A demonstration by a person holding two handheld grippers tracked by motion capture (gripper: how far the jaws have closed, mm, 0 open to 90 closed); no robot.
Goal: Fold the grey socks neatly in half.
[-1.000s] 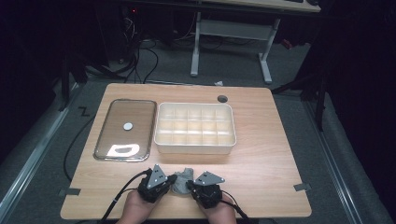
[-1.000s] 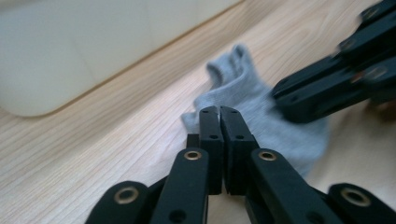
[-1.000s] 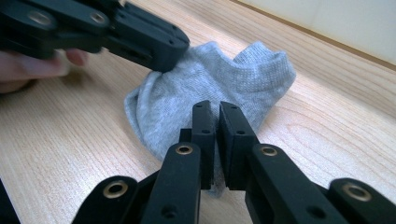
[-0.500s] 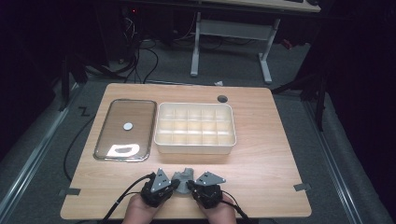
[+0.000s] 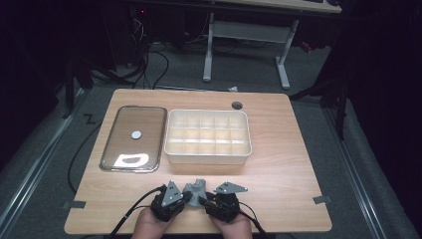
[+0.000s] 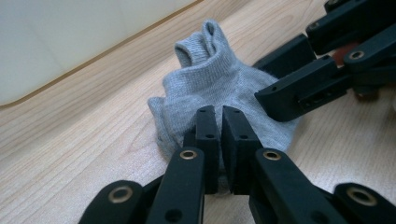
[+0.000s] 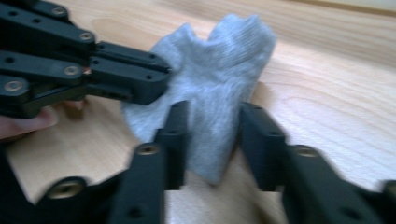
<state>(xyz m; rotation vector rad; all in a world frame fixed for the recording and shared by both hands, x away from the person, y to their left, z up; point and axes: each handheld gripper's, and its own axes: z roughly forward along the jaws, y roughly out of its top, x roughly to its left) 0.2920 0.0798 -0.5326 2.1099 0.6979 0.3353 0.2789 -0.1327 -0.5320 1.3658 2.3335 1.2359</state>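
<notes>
Left gripper [image 5: 185, 198] pinched narrow on a grey sock [image 5: 195, 188] at the table's [image 5: 288, 149] near edge, right gripper [image 5: 205, 200] jaws just opening, standing apart around the sock's other side.

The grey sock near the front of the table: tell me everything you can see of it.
The grey sock is small, of ribbed knit cloth, crumpled into a bunched heap on the wooden table in front of the white compartment box, its cuff standing up. The left tool is shut on one edge of it. The right tool straddles another fold; its jaws have just been opening, pads apart from the cloth.
</notes>
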